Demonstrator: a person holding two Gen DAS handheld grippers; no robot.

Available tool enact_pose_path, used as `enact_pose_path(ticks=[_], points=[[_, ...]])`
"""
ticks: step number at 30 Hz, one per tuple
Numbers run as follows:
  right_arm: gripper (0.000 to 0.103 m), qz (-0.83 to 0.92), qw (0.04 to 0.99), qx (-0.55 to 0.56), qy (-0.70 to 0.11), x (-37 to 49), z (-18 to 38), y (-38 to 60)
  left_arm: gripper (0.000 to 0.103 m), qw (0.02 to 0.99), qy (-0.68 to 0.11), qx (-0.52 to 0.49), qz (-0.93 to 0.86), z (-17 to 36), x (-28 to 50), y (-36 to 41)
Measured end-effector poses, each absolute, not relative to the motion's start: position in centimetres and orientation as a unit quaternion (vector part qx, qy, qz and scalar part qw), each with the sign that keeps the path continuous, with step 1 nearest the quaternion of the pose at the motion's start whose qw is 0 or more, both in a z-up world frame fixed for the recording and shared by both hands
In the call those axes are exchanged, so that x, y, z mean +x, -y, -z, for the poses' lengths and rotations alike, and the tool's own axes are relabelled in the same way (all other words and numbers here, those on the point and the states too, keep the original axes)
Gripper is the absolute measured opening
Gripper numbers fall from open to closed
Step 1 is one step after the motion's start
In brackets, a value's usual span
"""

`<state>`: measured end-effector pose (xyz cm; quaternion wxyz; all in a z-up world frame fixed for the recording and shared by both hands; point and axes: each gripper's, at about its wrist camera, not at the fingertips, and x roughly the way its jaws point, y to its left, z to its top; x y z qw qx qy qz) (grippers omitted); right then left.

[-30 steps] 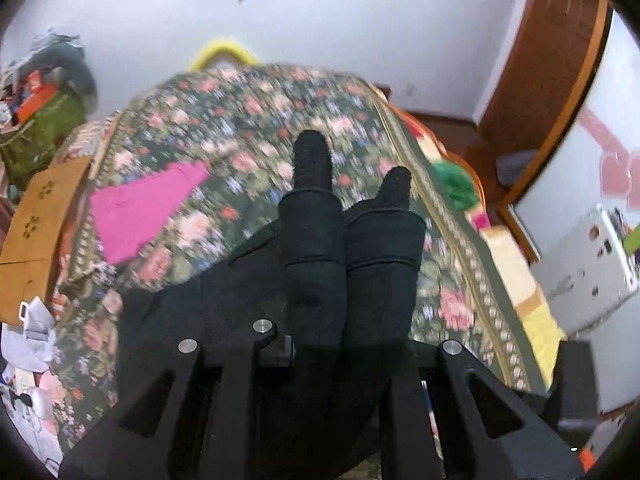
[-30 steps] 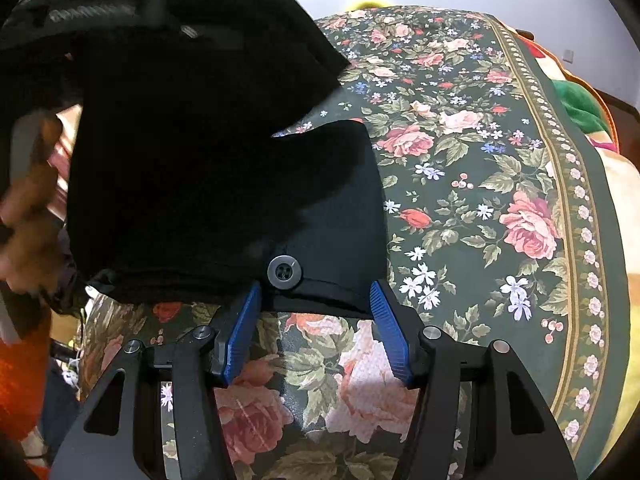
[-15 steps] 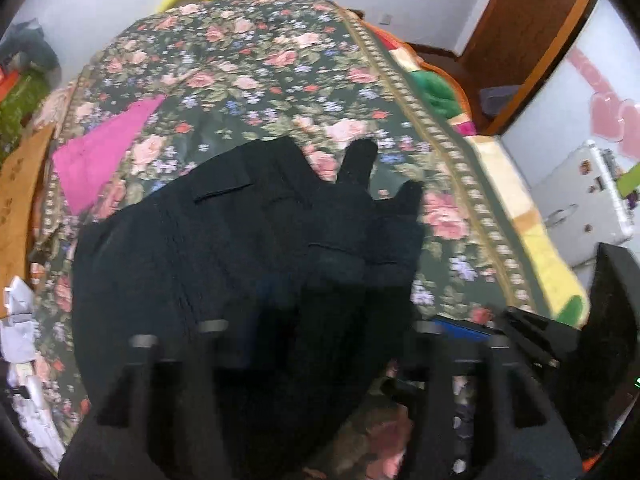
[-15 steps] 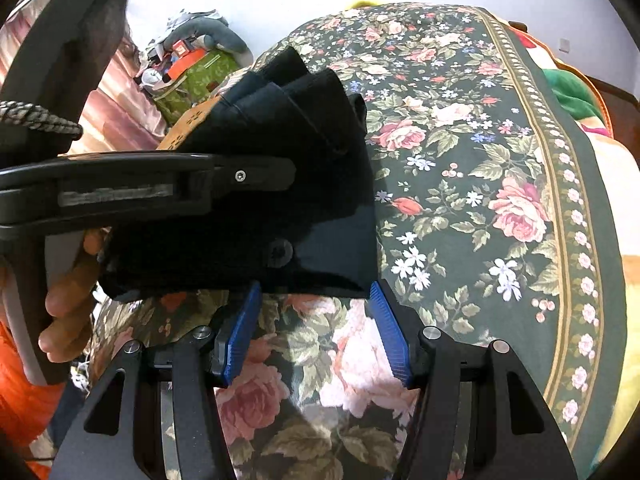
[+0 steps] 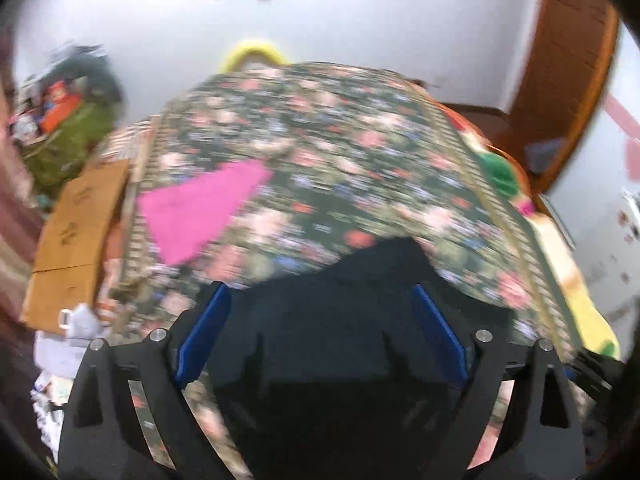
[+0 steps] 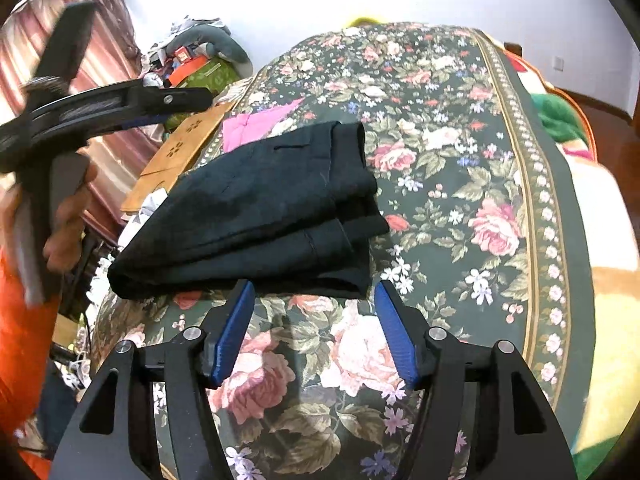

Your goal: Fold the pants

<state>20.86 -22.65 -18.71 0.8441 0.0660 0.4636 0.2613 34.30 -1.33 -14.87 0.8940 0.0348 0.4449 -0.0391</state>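
The black pants (image 6: 260, 216) are lying folded in a thick stack on the floral bedspread (image 6: 480, 184), filling the middle left of the right wrist frame, with a back pocket slit facing up and the layered edges facing right. The right gripper (image 6: 314, 332) is sitting at the lower centre, its blue pads (image 6: 232, 332) spread apart and gripping nothing, their tips just beside the near edge of the pants. The left gripper (image 6: 132, 104) is showing at the upper left of that frame, held up above the stack by a hand (image 6: 68, 220).

In the blurred left wrist view, the left gripper (image 5: 320, 332) is standing with its blue pads (image 5: 202, 336) wide apart; the pants (image 5: 332, 320) are lying in the lower centre between and beyond them, not pinched. A pink cloth (image 5: 200, 208) is lying on the bedspread (image 5: 360, 168) at the middle left, well apart from the pants, and a cardboard box (image 5: 76, 232) is sitting at the left edge.
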Motion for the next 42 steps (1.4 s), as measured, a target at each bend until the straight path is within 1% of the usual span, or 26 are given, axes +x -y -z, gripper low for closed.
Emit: enact_pose_path(ticks=[4,9,13,17,18,22,28,33,37,42], points=[[0.063,-0.253,0.850,0.051,-0.459,21.1,18.4,22.1,0.092,0.891,-0.450,0.063,-0.009,16.4,37.5,-3.2],[0.063,-0.243,0.854,0.037,-0.459,21.0,18.3,21.7,0.092,0.869,-0.487,0.064,-0.055,20.2,41.3,-7.8],[0.064,-0.238,0.855,0.035,-0.460,20.7,18.2,21.5,0.092,0.853,-0.512,0.080,-0.062,23.5,43.1,-8.5],[0.064,-0.231,0.853,0.049,-0.465,20.2,18.4,21.5,0.092,0.812,-0.573,0.095,-0.057,28.9,44.2,-8.0],[0.064,-0.228,0.853,0.050,-0.466,20.0,18.4,21.6,0.093,0.813,-0.572,0.090,-0.057,29.4,44.0,-8.0],[0.064,-0.221,0.854,0.049,-0.469,19.4,18.5,21.8,0.096,0.819,-0.566,0.055,-0.072,29.5,42.5,-9.1],[0.064,-0.221,0.860,0.040,-0.458,18.5,17.6,22.1,0.096,0.812,-0.572,0.089,-0.074,28.9,38.4,-9.2],[0.064,-0.225,0.870,0.042,-0.437,17.6,16.3,22.2,0.096,0.813,-0.574,0.066,-0.064,27.7,33.9,-9.7],[0.064,-0.228,0.875,0.039,-0.425,17.2,15.6,22.1,0.096,0.823,-0.562,0.059,-0.058,26.7,30.1,-8.9],[0.064,-0.231,0.874,0.041,-0.426,17.2,15.8,22.0,0.096,0.831,-0.554,0.016,-0.045,25.5,26.6,-8.0]])
